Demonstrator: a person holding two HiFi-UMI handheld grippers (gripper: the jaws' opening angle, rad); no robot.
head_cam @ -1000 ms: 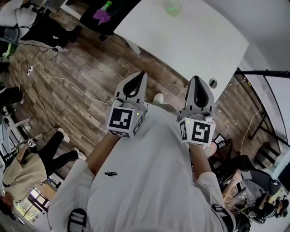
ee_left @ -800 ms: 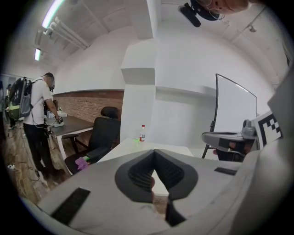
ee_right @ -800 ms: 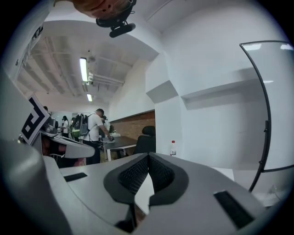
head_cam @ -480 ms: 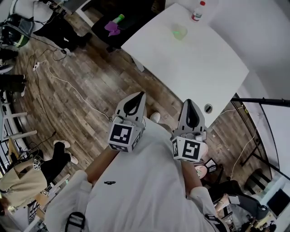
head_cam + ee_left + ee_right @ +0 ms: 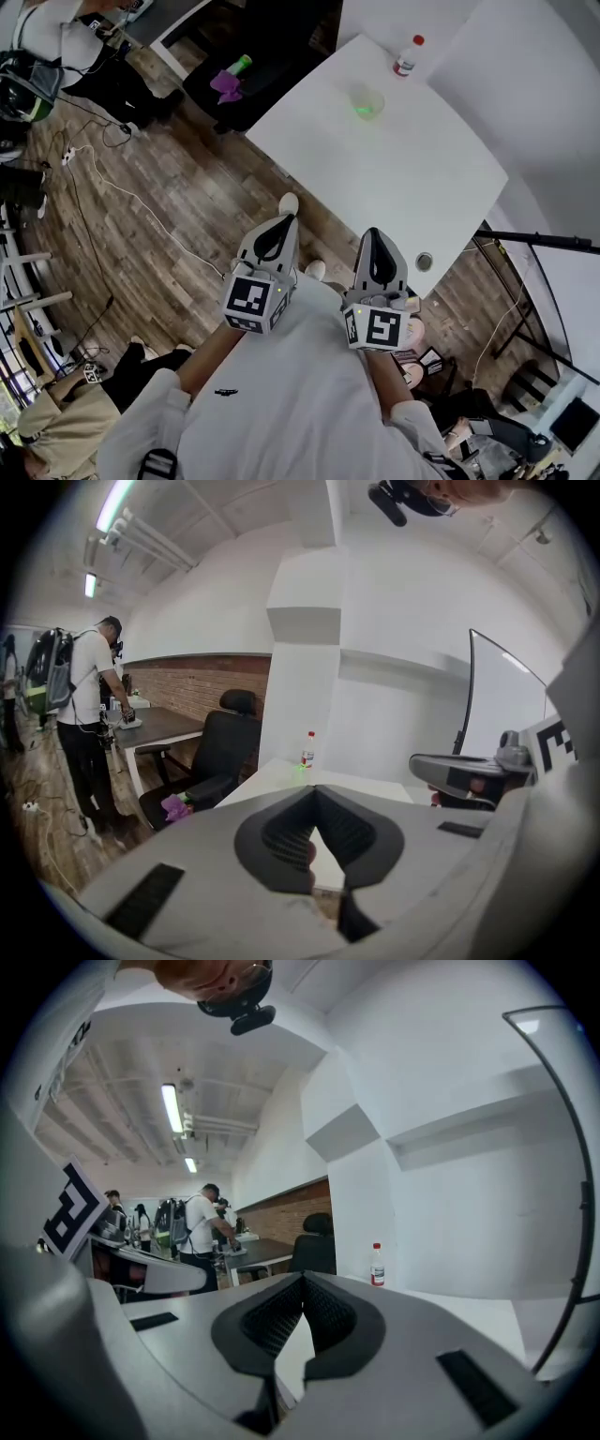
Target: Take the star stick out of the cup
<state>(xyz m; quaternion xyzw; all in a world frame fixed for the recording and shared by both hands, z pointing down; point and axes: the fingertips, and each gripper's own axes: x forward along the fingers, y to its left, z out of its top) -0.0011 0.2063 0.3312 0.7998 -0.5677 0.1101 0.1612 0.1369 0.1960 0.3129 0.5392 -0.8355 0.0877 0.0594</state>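
Note:
A clear cup (image 5: 366, 101) with something green in it, too small to make out, stands on the white table (image 5: 422, 169) near its far end. In the left gripper view the cup is only a green glint (image 5: 301, 768) far ahead. My left gripper (image 5: 283, 218) and right gripper (image 5: 373, 232) are side by side in front of the person's chest, over the wooden floor and short of the table's near edge. Both point toward the table. Both are shut with nothing between the jaws, as also seen in the left gripper view (image 5: 314, 789) and the right gripper view (image 5: 302, 1279).
A small bottle with a red cap (image 5: 405, 58) stands beyond the cup, near the table's far corner. A black chair (image 5: 234, 80) holding a purple thing is left of the table. Cables lie on the floor (image 5: 122, 169). People stand or crouch at the left (image 5: 56, 427).
The head view has tilted up, so the cup and then the bottle have come into sight on the table. Both grippers sit lower in the frame and closer together, still shut.

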